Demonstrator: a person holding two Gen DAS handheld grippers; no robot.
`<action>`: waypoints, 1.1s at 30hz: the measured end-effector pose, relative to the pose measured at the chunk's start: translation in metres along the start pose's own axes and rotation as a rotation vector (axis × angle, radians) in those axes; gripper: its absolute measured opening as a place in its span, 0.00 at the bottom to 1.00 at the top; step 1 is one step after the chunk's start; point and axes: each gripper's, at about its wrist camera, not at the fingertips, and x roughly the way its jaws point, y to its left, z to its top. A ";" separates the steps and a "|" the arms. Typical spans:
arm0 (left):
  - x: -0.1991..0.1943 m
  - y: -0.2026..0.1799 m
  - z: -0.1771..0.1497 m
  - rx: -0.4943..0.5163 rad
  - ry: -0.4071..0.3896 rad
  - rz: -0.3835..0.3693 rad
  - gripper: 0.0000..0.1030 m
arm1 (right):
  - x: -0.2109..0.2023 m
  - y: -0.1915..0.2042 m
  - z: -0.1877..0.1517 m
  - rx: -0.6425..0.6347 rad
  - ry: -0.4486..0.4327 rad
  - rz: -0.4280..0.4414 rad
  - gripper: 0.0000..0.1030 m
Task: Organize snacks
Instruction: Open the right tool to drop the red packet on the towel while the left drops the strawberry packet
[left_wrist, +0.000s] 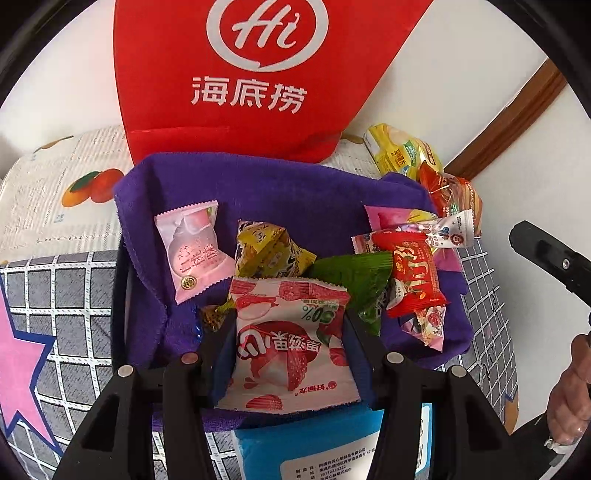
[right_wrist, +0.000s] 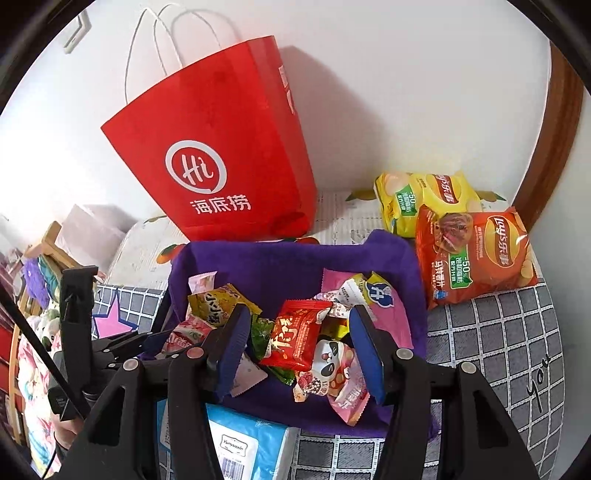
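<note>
plainly clamped between the pads of the left gripper (left_wrist: 291, 343): a white and red lychee snack packet (left_wrist: 291, 343), held over the near edge of the purple-lined basket (left_wrist: 258, 184); lower edge of that packet partly covered by the black fingers; right gripper (right_wrist: 301, 347) hanging with jaws parted above the pile, pads pressing on nothing, a red snack packet (right_wrist: 295, 336) and a panda-print packet (right_wrist: 334, 363) showing in the gap below; further in the basket, a pink peach packet (left_wrist: 192, 251), a yellow packet (left_wrist: 269, 254), a green one (left_wrist: 358, 280) half buried; behind, a red paper bag (right_wrist: 221, 155) against the wall; to the far right, outside the basket, yellow chips (right_wrist: 424, 199) and orange chips (right_wrist: 476, 254); nearest, a blue tissue pack (right_wrist: 255, 454), cut off by the frame; small print on most wrappers unreadable.
</note>
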 end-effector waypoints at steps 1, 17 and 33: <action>0.003 -0.001 0.000 -0.001 0.002 0.002 0.50 | 0.000 0.001 0.000 -0.003 0.001 0.000 0.54; 0.017 0.004 0.002 -0.013 0.021 0.004 0.52 | 0.009 0.011 -0.002 -0.046 0.017 -0.025 0.54; -0.020 -0.016 0.001 0.063 -0.044 0.027 0.69 | 0.007 0.019 -0.003 -0.085 0.005 -0.044 0.54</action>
